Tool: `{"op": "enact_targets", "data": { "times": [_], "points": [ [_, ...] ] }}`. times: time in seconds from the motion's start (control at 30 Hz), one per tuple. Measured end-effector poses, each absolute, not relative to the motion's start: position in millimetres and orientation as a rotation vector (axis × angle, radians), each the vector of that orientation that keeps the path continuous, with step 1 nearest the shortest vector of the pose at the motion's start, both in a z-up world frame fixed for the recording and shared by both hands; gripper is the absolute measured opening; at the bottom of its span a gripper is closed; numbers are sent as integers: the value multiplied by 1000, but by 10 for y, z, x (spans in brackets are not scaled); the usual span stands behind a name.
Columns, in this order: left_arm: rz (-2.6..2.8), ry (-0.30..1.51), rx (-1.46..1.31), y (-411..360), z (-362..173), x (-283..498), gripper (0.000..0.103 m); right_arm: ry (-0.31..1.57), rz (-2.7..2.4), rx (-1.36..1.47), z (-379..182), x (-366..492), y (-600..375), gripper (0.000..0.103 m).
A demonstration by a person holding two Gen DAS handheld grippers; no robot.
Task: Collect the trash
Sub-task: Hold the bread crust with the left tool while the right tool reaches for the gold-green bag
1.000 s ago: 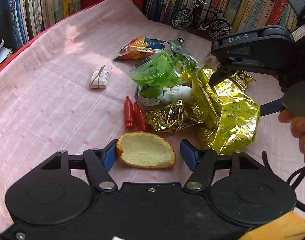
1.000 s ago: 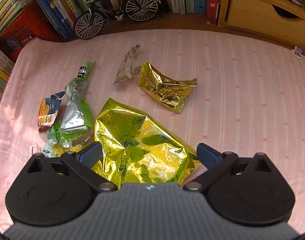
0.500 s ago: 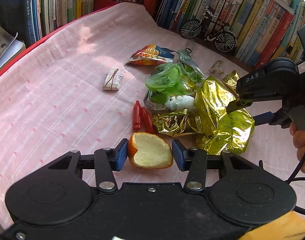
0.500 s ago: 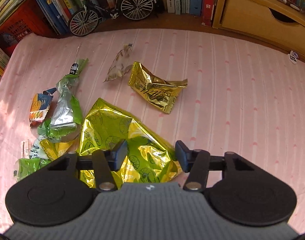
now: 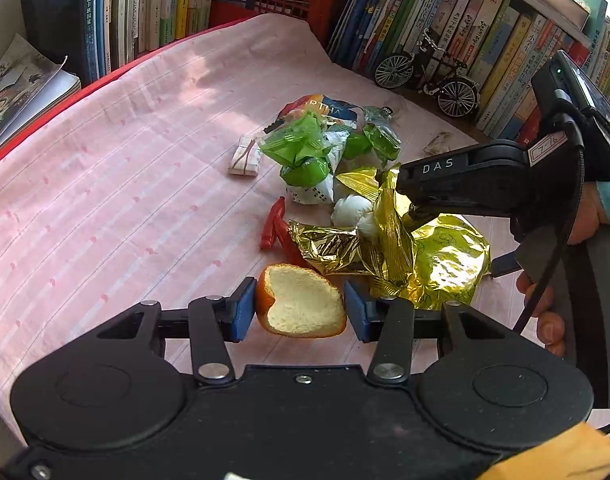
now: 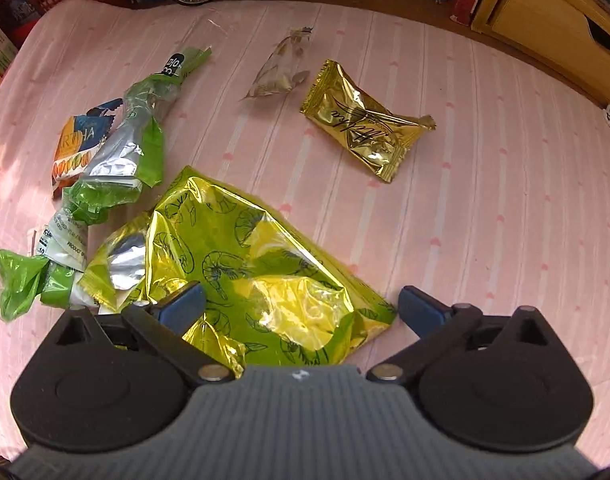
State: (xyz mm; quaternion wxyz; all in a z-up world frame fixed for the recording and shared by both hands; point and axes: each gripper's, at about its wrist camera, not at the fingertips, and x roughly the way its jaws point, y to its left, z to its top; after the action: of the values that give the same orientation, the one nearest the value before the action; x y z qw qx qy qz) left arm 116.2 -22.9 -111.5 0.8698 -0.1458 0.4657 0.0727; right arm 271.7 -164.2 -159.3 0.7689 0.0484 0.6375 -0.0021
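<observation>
One orange peel (image 5: 301,306) is clamped by left gripper (image 5: 297,310); right gripper (image 6: 301,304) is opening over one yellow-green bag (image 6: 257,272), bag edge hidden.

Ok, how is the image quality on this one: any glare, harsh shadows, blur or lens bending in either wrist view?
Left wrist view: sharp, strong sunlight, bright glare on the gold wrapper, soft shadow patches on the pink cloth, and the book row bends toward the edges. Right wrist view: sharp too, hot reflections on the yellow-green bag, with the cloth's stripes curving outward.
</observation>
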Motion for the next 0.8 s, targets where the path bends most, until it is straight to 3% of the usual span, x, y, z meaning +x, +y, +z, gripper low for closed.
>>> {"op": "enact_targets", "data": {
  "times": [0.07, 0.23, 0.5, 0.7, 0.8],
  "points": [
    [155, 967, -305, -225, -1091, 1130, 45, 1371, 26, 109, -1532, 2685, -1677, 89],
    [164, 955, -308, -218, -1035, 1075, 45, 1319, 61, 124, -1329, 2590, -1841, 50],
    [176, 937, -314, -208, -954, 964, 45, 1272, 75, 260, -1154, 2401, -2196, 11],
    [165, 933, -303, -254, -907, 880, 45, 1235, 65, 318, -1081, 2287, -2394, 6],
    [157, 926, -302, -269, -866, 836, 45, 1250, 47, 393, -1067, 2236, -2508, 19]
  ]
}}
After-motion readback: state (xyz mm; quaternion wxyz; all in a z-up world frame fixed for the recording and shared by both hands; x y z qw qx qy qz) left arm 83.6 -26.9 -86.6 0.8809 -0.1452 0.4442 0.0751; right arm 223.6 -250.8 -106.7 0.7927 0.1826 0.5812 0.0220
